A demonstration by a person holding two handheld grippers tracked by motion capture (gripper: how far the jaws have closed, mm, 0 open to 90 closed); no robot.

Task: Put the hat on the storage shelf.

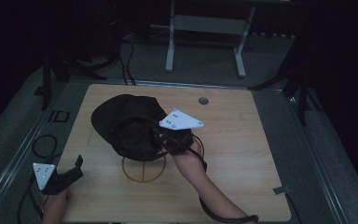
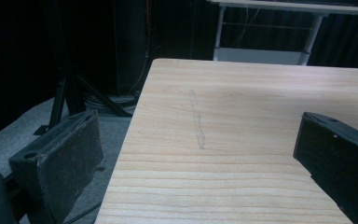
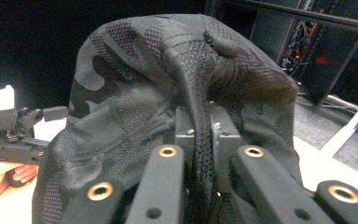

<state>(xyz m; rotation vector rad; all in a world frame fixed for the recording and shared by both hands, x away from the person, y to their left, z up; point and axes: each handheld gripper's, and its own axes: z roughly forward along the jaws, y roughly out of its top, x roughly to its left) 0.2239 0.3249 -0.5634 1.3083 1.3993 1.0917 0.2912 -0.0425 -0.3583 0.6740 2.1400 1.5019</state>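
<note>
A black mesh cap with a faint camouflage pattern hangs just above the wooden table, over the far edge of a brown drawn circle. My right gripper reaches into it from the right, shut on a fold of the cap's fabric; in the right gripper view the jaws pinch a mesh seam. My left gripper rests at the table's near left corner, open, with bare wood between its pads. It also appears at the left of the right gripper view.
A round cable hole sits near the table's far edge. A strip of tape marks the near right corner. A white desk frame and black stands are on the floor beyond, and cables lie off the left edge.
</note>
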